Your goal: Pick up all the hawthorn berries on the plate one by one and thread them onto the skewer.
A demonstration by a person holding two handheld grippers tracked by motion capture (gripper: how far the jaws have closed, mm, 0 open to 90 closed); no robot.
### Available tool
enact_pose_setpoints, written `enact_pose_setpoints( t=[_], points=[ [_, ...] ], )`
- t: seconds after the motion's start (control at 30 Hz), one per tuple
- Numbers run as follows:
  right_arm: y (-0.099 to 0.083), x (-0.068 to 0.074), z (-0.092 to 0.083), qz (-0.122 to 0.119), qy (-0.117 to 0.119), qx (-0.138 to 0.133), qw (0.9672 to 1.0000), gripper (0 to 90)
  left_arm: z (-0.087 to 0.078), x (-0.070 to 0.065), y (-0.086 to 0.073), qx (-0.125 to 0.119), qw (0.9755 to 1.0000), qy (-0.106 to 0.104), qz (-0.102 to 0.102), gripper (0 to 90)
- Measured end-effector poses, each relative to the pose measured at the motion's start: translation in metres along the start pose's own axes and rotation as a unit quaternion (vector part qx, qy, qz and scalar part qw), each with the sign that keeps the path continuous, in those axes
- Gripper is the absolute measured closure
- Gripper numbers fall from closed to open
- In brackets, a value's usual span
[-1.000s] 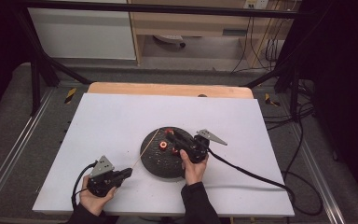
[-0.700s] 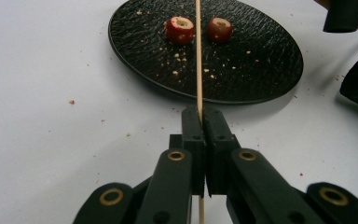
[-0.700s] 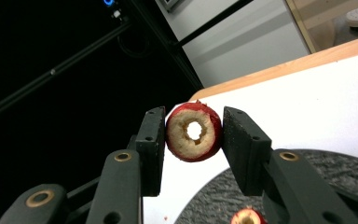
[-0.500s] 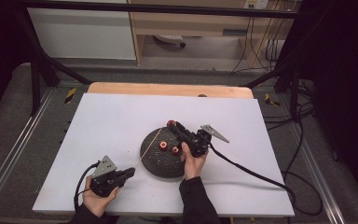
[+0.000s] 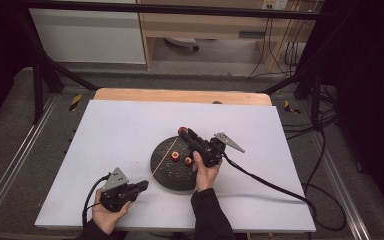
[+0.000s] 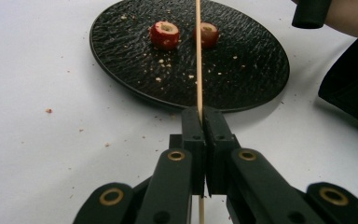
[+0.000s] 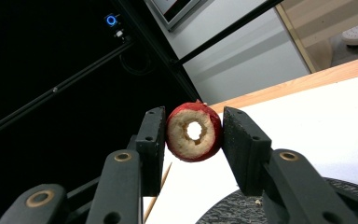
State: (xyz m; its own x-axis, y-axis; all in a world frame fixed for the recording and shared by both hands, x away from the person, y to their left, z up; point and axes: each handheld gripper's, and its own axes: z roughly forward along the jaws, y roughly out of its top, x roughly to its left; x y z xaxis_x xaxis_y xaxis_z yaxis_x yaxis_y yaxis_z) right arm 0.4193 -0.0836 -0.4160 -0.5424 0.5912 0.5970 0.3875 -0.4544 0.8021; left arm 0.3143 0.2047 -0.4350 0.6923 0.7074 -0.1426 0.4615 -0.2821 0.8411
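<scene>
Threading cored hawthorn berries onto a bamboo skewer, by the look of it. Left hand-held gripper [image 5: 139, 187], lower left of the high view, clamped tight on the near end of the skewer [image 6: 198, 60]; stick runs from there up and right across the rim of the black plate [image 5: 161, 172], tip ending near the plate's upper left edge. Right hand-held gripper [image 5: 186, 133], just above the plate at frame centre, pinched on one red cored berry [image 7: 194, 132], raised clear of the counter [image 5: 105, 135]. In the right gripper view, bored hole faces the camera, and a stretch of the skewer shows lower left of the held berry, apart from it. Berry sits just right of the skewer tip in the high view. Coming move probably turns on lining the hole's axis with the stick's long axis. Two more berries [image 6: 164, 34] [image 6: 208, 33] lie on the plate, either side of the skewer.
</scene>
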Motion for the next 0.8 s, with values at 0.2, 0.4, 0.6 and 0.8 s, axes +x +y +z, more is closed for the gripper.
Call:
enact_pose_setpoints(
  t=[0.2, 0.4, 0.6, 0.8],
  points=[
    [-0.0025, -0.0006, 0.0006, -0.003, -0.001, -0.001, 1.0, 61.1, 0.0019, -0.0021, 0.0002, 0.003, 1.0, -0.002, 0.0, 88.0],
    [-0.0024, 0.0002, -0.0001, -0.008, 0.002, -0.003, 1.0, 61.1, 0.0024, -0.0024, 0.0005, 0.003, 1.0, -0.002, -0.002, 88.0],
    [-0.003, 0.0004, -0.0002, -0.007, 0.003, -0.001, 1.0, 61.1, 0.0035, -0.0036, 0.0008, 0.002, 1.0, -0.004, -0.005, 88.0],
    [-0.0061, 0.0001, 0.0, -0.01, 0.003, 0.003, 0.9999, 61.1, 0.005, -0.0044, 0.0013, 0.0, 0.9998, -0.006, -0.016, 88.0]
  ],
)
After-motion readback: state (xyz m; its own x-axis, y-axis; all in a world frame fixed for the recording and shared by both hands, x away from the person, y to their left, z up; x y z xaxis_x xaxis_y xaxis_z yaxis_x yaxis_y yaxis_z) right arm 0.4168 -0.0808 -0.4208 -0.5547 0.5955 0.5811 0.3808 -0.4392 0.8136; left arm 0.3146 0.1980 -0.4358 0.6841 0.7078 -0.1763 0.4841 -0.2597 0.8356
